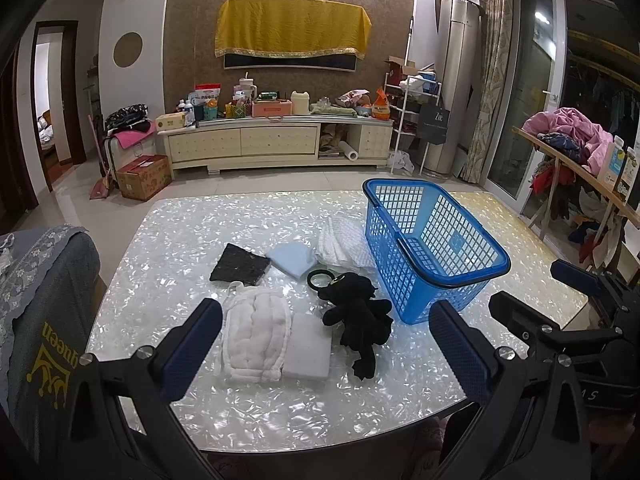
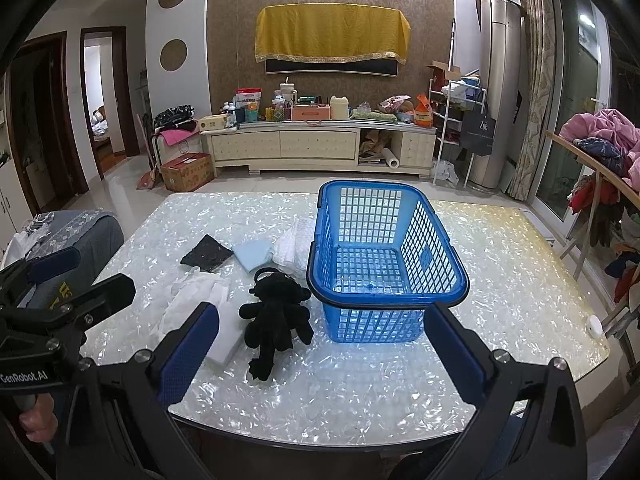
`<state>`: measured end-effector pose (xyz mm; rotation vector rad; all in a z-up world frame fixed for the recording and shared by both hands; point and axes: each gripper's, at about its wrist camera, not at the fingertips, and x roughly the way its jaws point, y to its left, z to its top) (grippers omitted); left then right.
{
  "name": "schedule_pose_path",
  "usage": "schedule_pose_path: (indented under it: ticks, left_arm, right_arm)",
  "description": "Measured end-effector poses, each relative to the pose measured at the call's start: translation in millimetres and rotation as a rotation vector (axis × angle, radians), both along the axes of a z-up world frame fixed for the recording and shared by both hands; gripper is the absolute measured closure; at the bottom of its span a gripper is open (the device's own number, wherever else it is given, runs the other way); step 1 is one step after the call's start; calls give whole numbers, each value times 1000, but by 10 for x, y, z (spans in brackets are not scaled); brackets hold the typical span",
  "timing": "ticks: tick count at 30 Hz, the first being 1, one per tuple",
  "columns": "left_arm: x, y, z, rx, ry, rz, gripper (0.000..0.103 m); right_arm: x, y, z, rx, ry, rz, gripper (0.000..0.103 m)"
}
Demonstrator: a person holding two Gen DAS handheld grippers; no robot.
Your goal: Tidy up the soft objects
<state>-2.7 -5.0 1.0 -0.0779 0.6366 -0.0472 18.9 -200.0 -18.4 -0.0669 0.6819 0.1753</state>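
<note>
Soft objects lay grouped left of centre on a pearl-patterned bench (image 1: 168, 240) in a cluttered living room: a black plush toy (image 1: 358, 320), a white foam block (image 1: 307, 346), a quilted white pad (image 1: 256, 338), a dark square pad (image 1: 240, 263), a pale blue cloth (image 1: 291, 259) and a folded white mesh cloth (image 1: 340, 246). A blue plastic basket (image 2: 384, 258) stood just right of them, open side up, its long axis running away from the cameras. The plush toy lay lengthwise, head toward the far side, near the basket's near left corner. Bare bench surface extended right of the basket and along the near edge. The left claw (image 1: 326, 344) and right claw (image 2: 320, 354) both hovered wide apart above the near edge, holding nothing.
</note>
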Motion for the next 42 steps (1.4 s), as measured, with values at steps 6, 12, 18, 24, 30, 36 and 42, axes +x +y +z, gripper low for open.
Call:
schedule_pose_path:
  ticks: [6,12,18,24,30,36,42]
  left_arm:
    - [2,1,-1,2,0,-1,0]
    - [5,-2,-11,-1,5,-7,0]
    - [61,-23,-14,-2,11,-36,0]
    - [204,-42,29,-17,37,-78,0]
    - [404,-40,85,14,74,-127,0]
    - [602,67,65,13,121,-159,0]
    - [725,342,-15,29,161,-175,0]
  right_arm:
    - [-2,-2,11,-7,4,1,0]
    - [6,-14,15,-8,4,-1,0]
    - [68,-55,15,-1,13,-11,0]
    - [159,-63,41,1,19,-7,0]
    - [317,11,55,-31,30,8,0]
    - [504,131,39,3,53,50,0]
    - [755,493,-66,1,132,145,0]
